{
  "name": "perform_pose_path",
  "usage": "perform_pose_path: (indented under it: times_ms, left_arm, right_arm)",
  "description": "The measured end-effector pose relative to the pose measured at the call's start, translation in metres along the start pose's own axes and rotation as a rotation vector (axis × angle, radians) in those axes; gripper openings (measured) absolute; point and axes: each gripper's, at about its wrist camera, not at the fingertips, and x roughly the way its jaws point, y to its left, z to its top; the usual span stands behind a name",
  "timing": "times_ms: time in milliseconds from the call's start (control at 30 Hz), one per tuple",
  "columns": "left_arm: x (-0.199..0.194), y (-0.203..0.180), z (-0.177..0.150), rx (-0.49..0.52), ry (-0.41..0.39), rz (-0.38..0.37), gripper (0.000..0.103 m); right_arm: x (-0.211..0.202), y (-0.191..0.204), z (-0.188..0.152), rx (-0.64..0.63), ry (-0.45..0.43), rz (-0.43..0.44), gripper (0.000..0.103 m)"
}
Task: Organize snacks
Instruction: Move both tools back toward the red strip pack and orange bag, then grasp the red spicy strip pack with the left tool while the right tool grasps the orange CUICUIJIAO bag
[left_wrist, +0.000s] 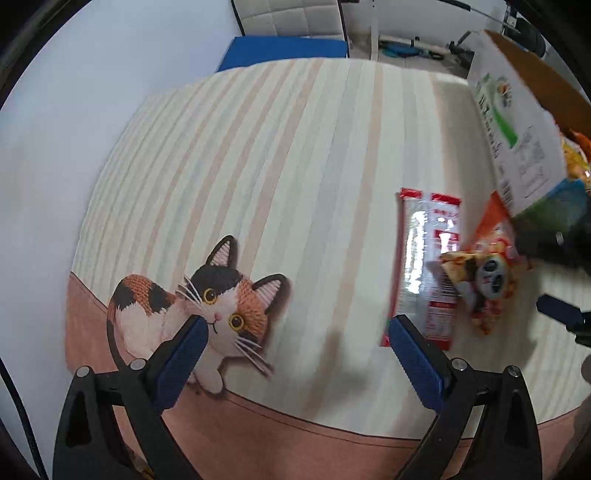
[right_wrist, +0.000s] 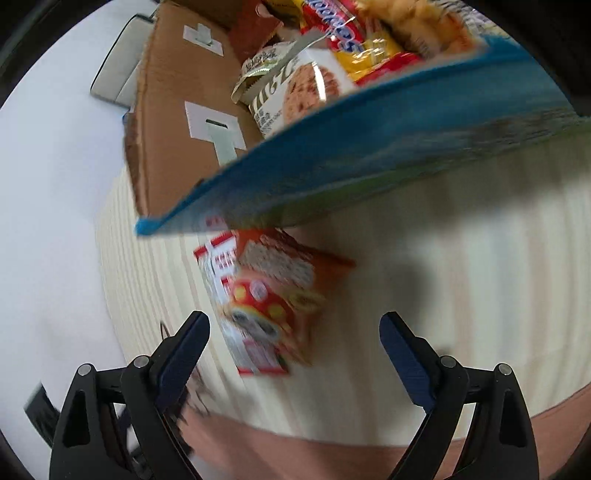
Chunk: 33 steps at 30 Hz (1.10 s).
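The fingers of the left gripper (left_wrist: 295, 334) are spread wide, and nothing is held between them. They are pointed down at a striped tablecloth (left_wrist: 258, 166) printed with a calico cat (left_wrist: 207, 306), and one blue pad is seen over the cat's face. Just beyond the other pad a long red and silver packet (left_wrist: 428, 266) is laid flat on the cloth. Beside it, and partly on top of it, an orange snack bag (left_wrist: 487, 273) with a cartoon face is found. Behind both, a cardboard box (left_wrist: 517, 136) with printed sides is set on the cloth, and more snacks are seen inside it.

The fingers of the right gripper (right_wrist: 295, 332) are likewise held wide apart, with nothing gripped. The orange snack bag (right_wrist: 273, 302) is seen on the cloth just ahead of them, nearer the left-hand finger in this view, and no pad is touching it. The red and silver packet (right_wrist: 214, 258) is partly covered by it. Above them the blue edge of the box (right_wrist: 369, 155) is seen, blurred, with several packets (right_wrist: 354, 40) piled within.
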Motion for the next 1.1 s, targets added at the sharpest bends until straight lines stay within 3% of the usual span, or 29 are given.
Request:
perform_pose_path:
  times_ms: [133, 333, 400, 500, 633, 800, 900, 1033, 1100]
  left_arm:
    - [0.012, 0.001, 0.004, 0.038, 0.007, 0.013, 0.1]
    - [0.018, 0.0, 0.008, 0.079, -0.005, 0.035, 0.1]
    - [0.019, -0.001, 0.01, 0.092, -0.004, 0.043, 0.1]
    - [0.021, -0.002, 0.011, 0.1, 0.003, 0.041, 0.1]
    - [0.021, -0.007, 0.009, 0.116, 0.014, 0.018, 0.1]
    - [0.023, -0.018, 0.01, 0.122, 0.061, -0.054, 0.1]
    - [0.026, -0.03, 0.018, 0.113, 0.109, -0.14, 0.1]
    - [0.038, -0.045, 0.036, 0.071, 0.19, -0.265, 0.1]
    - [0.048, -0.051, 0.046, 0.056, 0.227, -0.288, 0.1]
  right_arm:
    - [0.009, 0.012, 0.0, 0.023, -0.067, -0.059, 0.094]
    - [0.018, 0.019, -0.008, 0.02, -0.085, -0.123, 0.087]
    - [0.022, 0.021, -0.011, 0.015, -0.088, -0.119, 0.082]
    - [0.024, 0.024, -0.018, -0.012, -0.063, -0.114, 0.059]
    - [0.022, 0.022, -0.029, -0.067, -0.028, -0.166, 0.058]
    - [0.014, 0.005, -0.046, -0.142, 0.045, -0.231, 0.058]
    - [0.006, -0.009, -0.056, -0.184, 0.055, -0.293, 0.058]
    - [-0.006, -0.023, -0.055, -0.149, 0.038, -0.332, 0.058]
    - [-0.006, -0.024, -0.055, -0.113, 0.045, -0.308, 0.059]
